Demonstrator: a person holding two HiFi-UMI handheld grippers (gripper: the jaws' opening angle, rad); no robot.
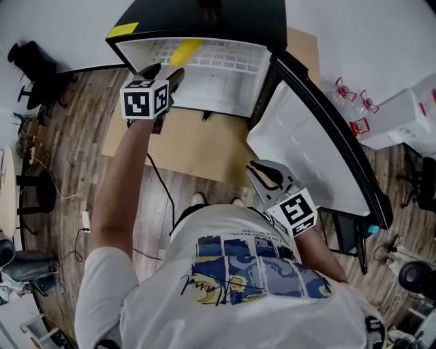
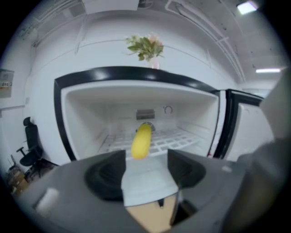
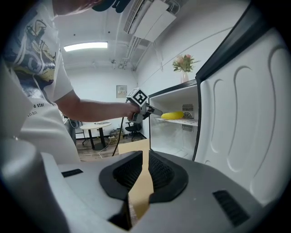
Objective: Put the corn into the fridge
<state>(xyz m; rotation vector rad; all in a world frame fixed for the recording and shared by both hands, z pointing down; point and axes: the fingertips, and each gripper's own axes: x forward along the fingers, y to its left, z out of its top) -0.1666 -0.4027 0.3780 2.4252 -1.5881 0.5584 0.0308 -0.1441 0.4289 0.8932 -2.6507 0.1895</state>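
Corn [image 2: 141, 141]: lies on the wire shelf [image 2: 182, 141] inside the open fridge [image 1: 204, 27], at the shelf's front edge.
Left gripper [image 2: 147, 160]: jaws released, empty, just before that shelf.
Right gripper [image 3: 148, 157]: jaws clenched, empty, near the door [image 1: 306, 150].

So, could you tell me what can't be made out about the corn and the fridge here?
- Corn: far end hidden under the fridge top, head view.
- Fridge's lower part: covered by the left gripper, left gripper view.
- Back-wall dial: too blurred to read, left gripper view.
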